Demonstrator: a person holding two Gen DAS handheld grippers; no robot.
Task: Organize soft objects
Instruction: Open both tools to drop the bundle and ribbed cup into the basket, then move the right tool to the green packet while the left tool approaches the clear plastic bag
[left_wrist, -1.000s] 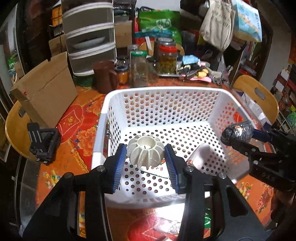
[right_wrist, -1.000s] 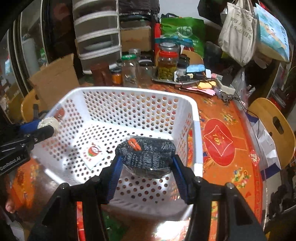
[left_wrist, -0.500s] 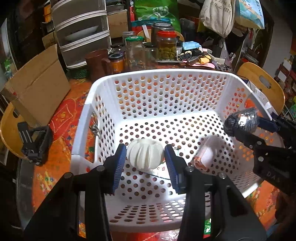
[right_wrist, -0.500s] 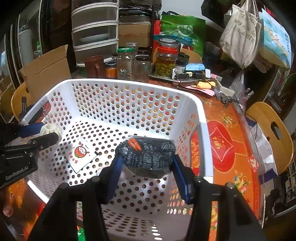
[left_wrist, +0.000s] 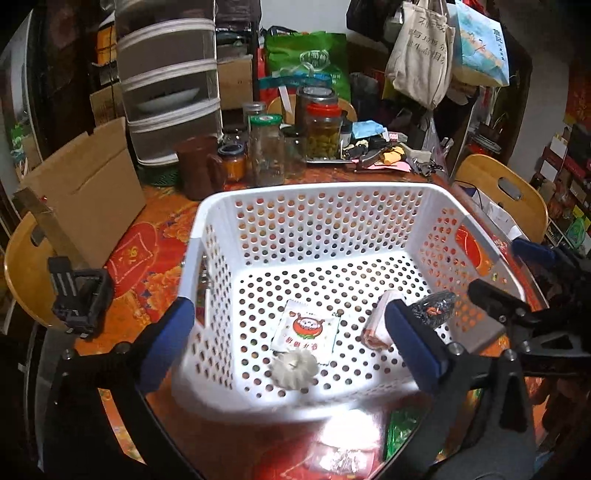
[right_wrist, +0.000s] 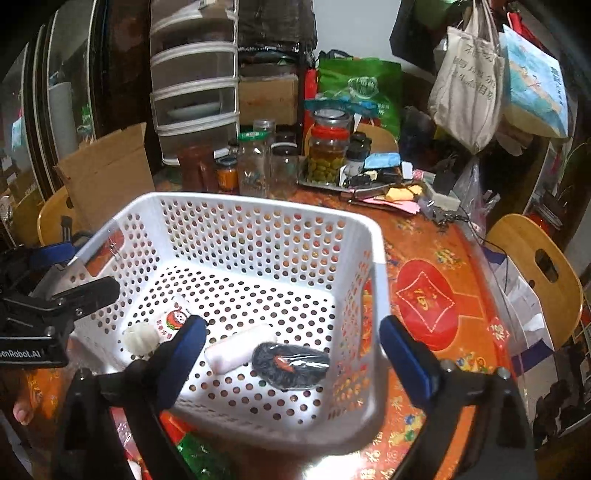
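Both grippers are opening wide over the white basket (left_wrist: 306, 192), and nothing is between their fingers. The left gripper (left_wrist: 291, 347) hangs above the near left corner, where the white ridged squishy (left_wrist: 293, 369) lies on the basket floor, touching a small printed packet (left_wrist: 306, 330). The right gripper (right_wrist: 293, 354) hangs above the near right corner, where the dark wrapped bundle (right_wrist: 290, 365) lies just beside a pale pink roll (right_wrist: 238, 349). All four soft things are in the basket. A green packet (left_wrist: 400, 428) sits on the table by the near edge, so I think a little may be left to do.
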